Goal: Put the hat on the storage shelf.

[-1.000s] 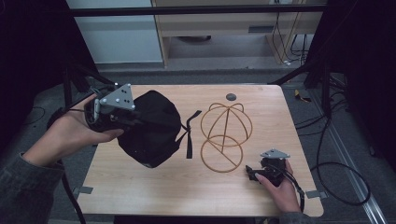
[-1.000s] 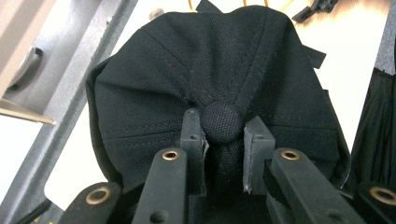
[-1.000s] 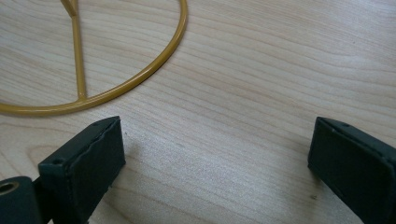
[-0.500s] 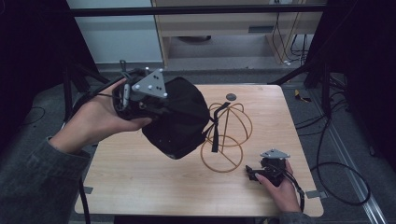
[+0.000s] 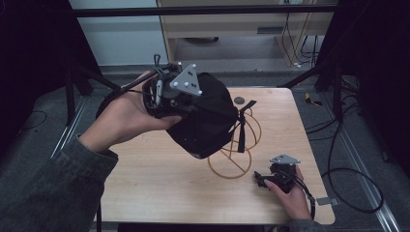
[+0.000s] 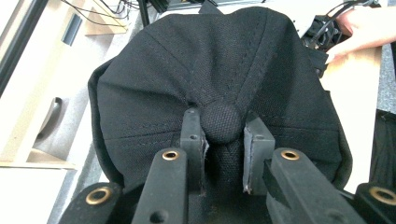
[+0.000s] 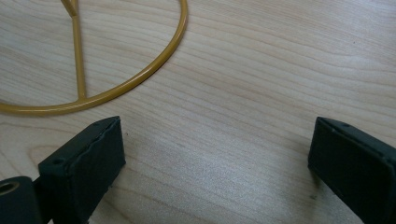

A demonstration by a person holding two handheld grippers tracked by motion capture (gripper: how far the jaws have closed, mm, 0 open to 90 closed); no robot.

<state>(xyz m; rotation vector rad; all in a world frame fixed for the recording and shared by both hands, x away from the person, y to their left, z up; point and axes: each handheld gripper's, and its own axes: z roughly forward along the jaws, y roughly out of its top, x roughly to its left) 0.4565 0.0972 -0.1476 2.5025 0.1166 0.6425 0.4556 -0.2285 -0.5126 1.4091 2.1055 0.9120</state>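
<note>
The black cap [image 6: 219, 93] is pinched at its crown button by the left claw [image 6: 223, 135], jaws narrow on the fabric. A second ago it hung low over the worktop's [image 5: 159, 179] left half; now it is lifted and carried across until it hangs partly over the gold wire stand [image 5: 239, 147] — probably about to be seated on it, though whether cap and wire already touch is hidden. The right claw [image 7: 215, 154] rests wide and empty on the wood just beside the stand's base ring. Count — one cap, one stand, two claws.
</note>
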